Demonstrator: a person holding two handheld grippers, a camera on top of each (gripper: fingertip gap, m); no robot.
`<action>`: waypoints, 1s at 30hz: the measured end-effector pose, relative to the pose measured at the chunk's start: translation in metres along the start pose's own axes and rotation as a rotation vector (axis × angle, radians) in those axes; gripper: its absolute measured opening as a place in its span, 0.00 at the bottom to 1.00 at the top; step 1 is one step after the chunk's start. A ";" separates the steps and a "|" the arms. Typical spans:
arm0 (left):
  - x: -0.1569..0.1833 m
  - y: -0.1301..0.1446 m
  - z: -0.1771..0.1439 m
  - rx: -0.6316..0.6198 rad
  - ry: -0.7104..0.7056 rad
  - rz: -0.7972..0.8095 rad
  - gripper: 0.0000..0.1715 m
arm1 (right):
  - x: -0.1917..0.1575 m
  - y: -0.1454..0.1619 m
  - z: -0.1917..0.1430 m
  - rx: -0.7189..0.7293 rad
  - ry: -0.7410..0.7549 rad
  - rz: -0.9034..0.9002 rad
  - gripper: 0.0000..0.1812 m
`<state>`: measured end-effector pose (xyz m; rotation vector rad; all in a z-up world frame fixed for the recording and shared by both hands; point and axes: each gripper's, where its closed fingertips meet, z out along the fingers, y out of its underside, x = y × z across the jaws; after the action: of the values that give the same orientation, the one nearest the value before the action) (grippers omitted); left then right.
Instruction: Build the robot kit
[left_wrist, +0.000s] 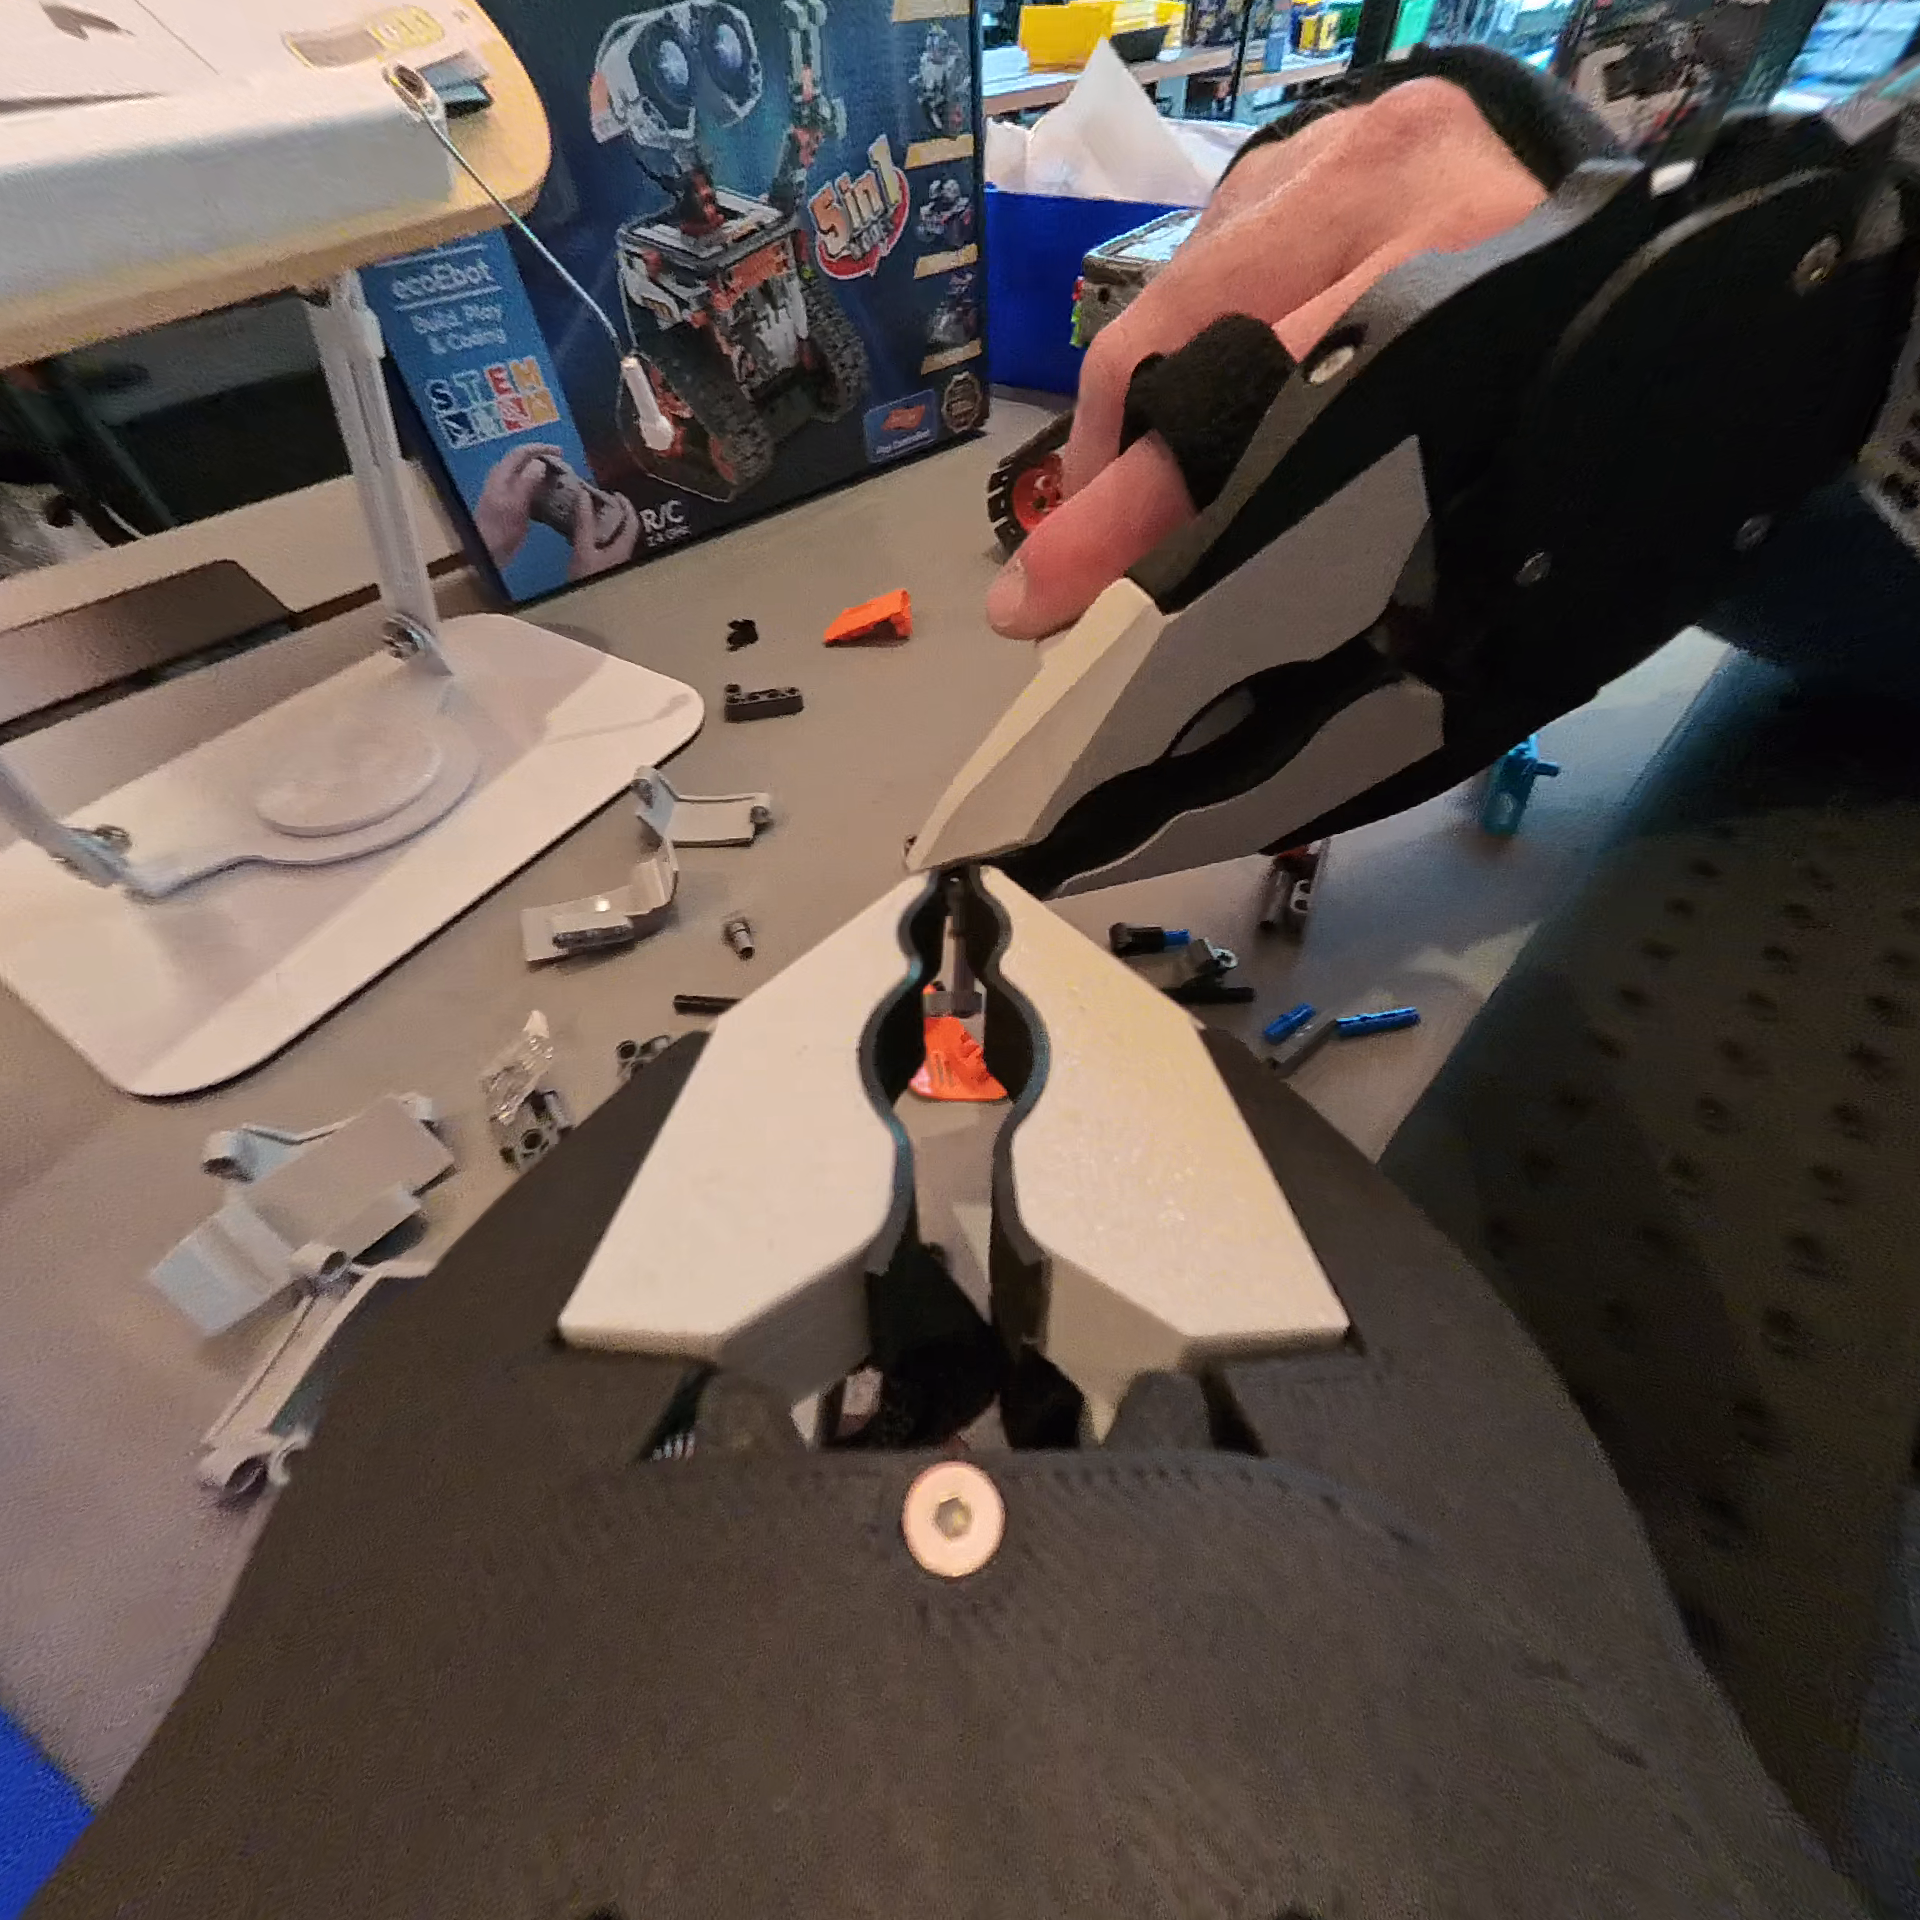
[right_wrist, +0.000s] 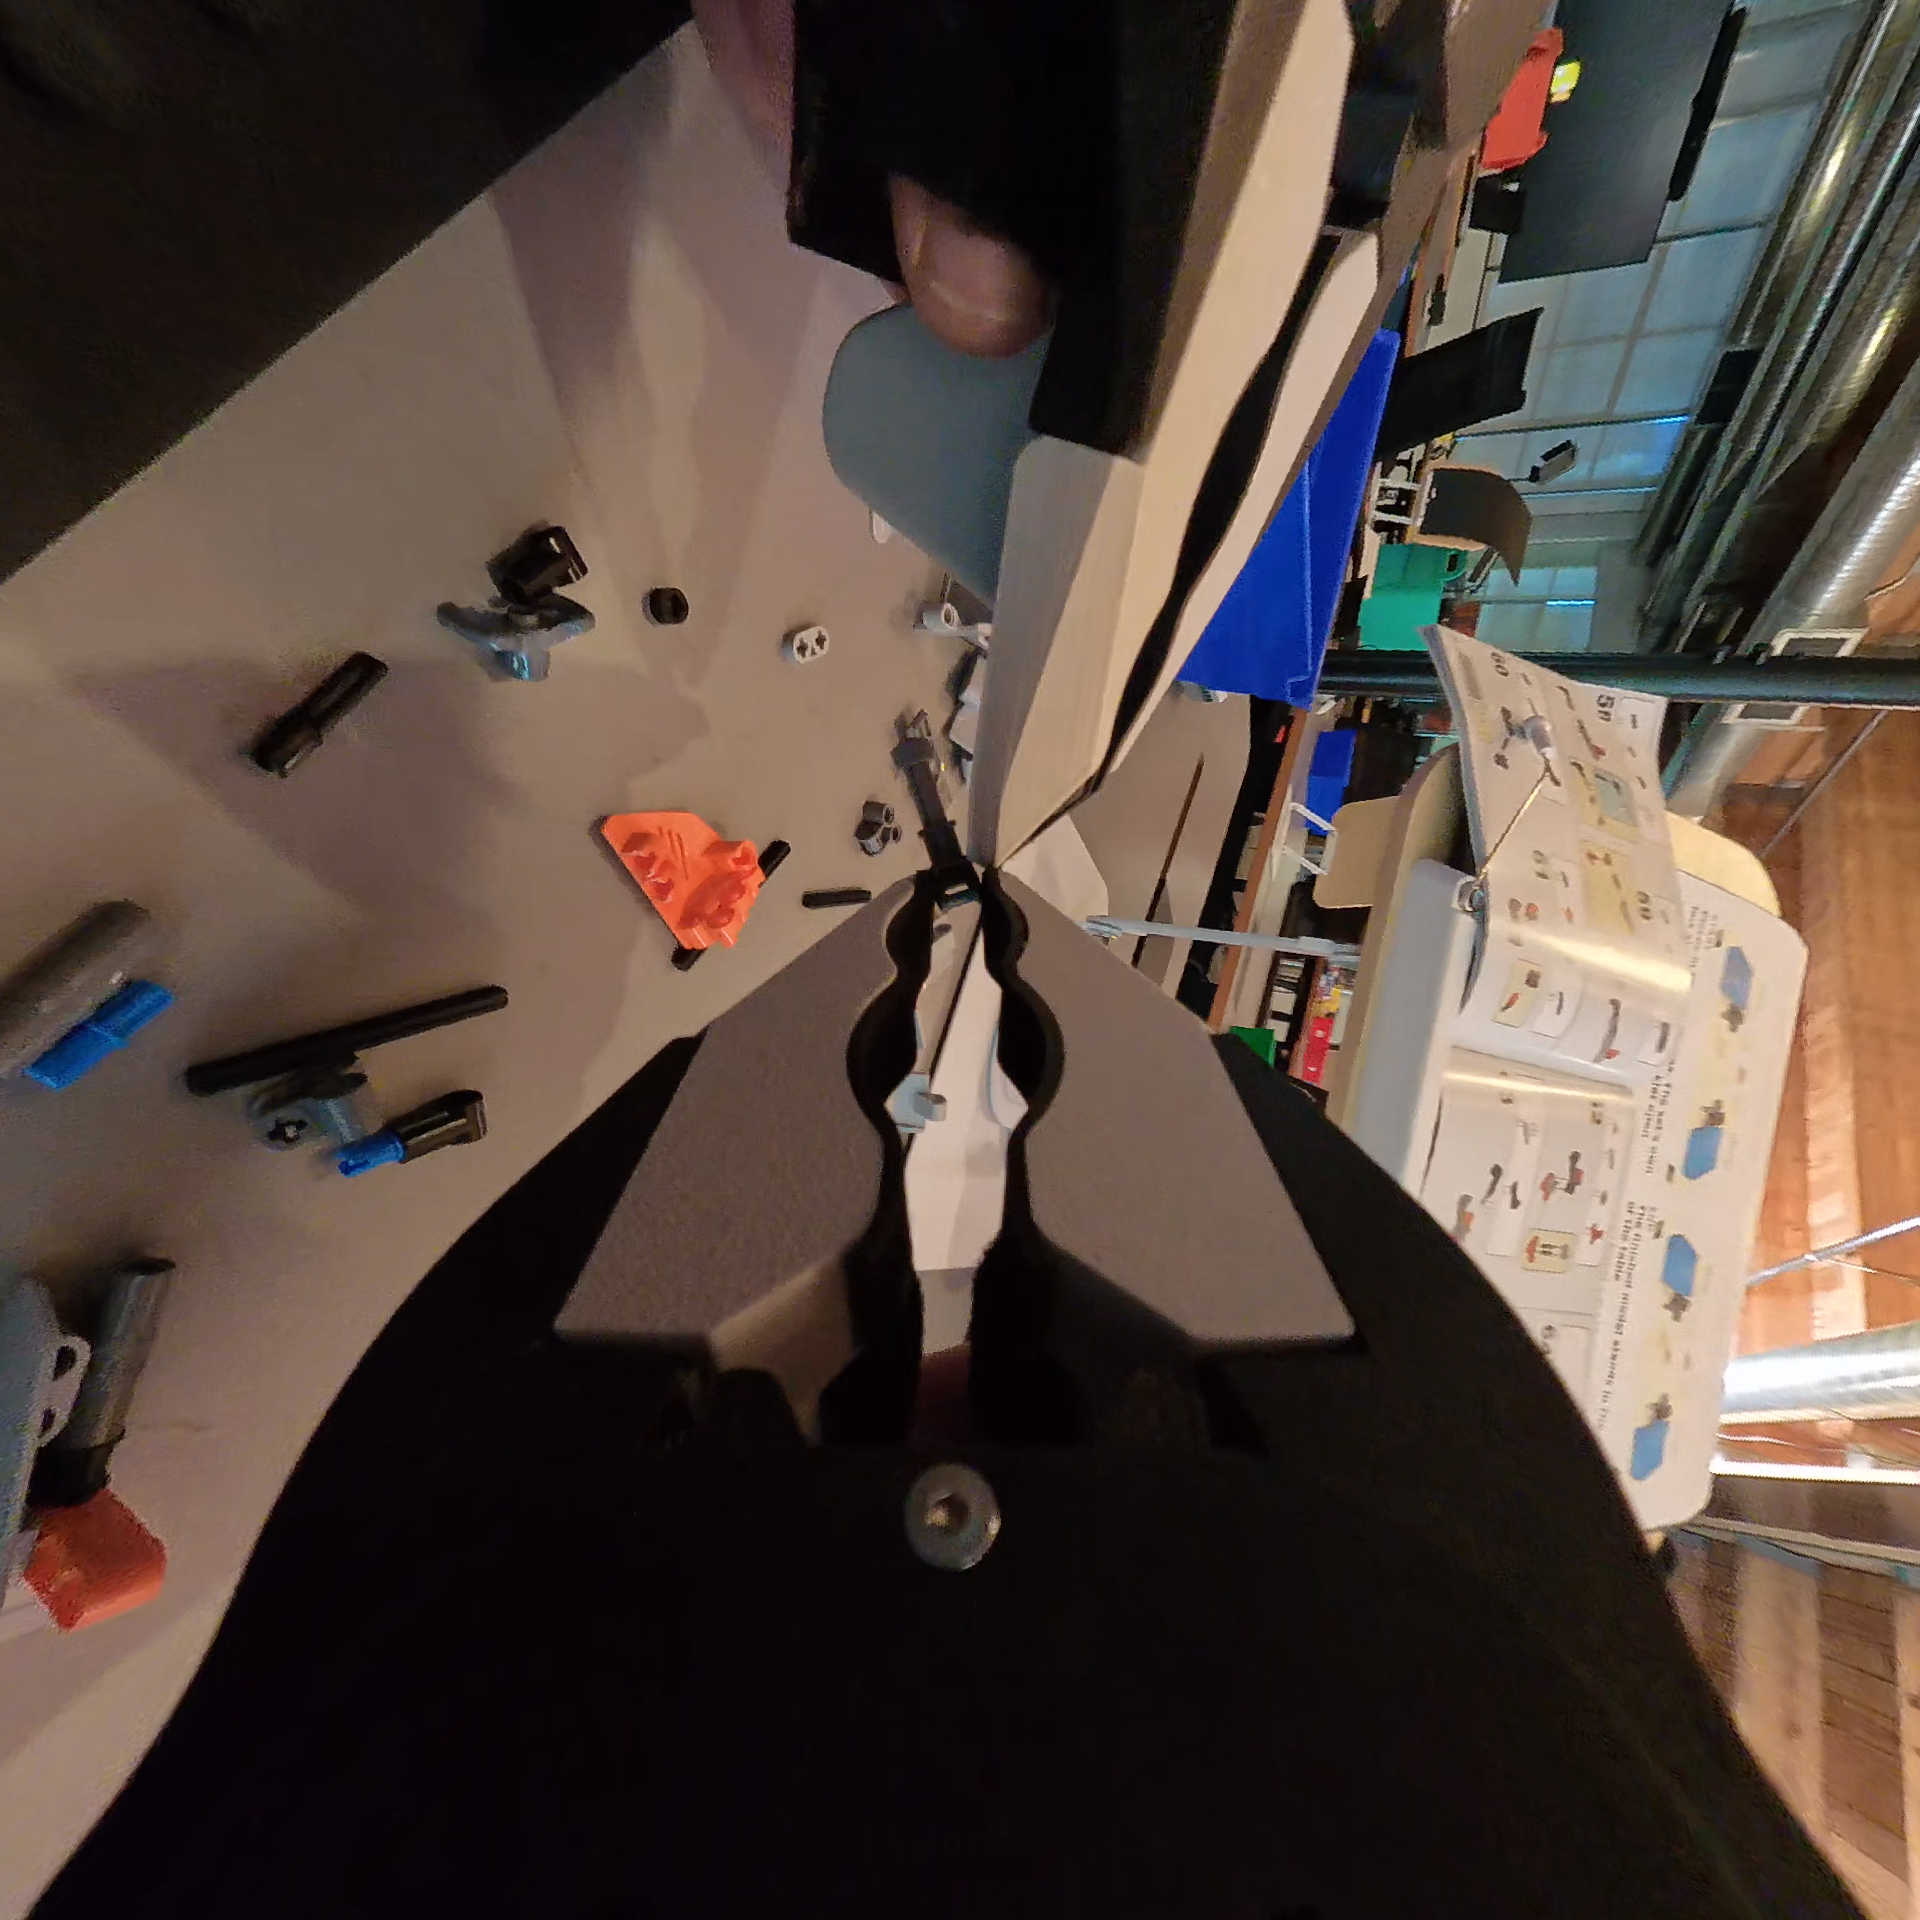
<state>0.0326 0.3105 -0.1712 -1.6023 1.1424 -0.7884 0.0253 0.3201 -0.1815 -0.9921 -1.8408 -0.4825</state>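
Two grippers meet tip to tip on one small dark axle piece (right_wrist: 932, 821). Left gripper (left_wrist: 951, 883) pinched narrow on it; right gripper (right_wrist: 966, 883) likewise closed on its end. Piece held above grey table (left_wrist: 883, 727). Loose parts lie unassembled: orange plate (right_wrist: 686, 873) at 9 o'clock, instruction booklet (right_wrist: 1558, 1039) at 3 o'clock. Most building looks undone.
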 end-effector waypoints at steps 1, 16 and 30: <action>0.001 0.000 0.001 0.000 0.012 -0.007 0.00 | 0.000 0.001 0.000 -0.004 0.007 -0.012 0.04; 0.010 -0.008 -0.001 0.059 0.156 -0.128 0.10 | 0.003 0.001 -0.005 0.021 0.009 0.037 0.04; 0.005 -0.010 -0.001 0.073 0.153 -0.172 0.00 | 0.007 0.002 -0.005 0.035 0.016 0.078 0.04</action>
<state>0.0358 0.3064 -0.1617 -1.6158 1.0788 -1.0692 0.0283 0.3205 -0.1728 -1.0289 -1.7837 -0.4086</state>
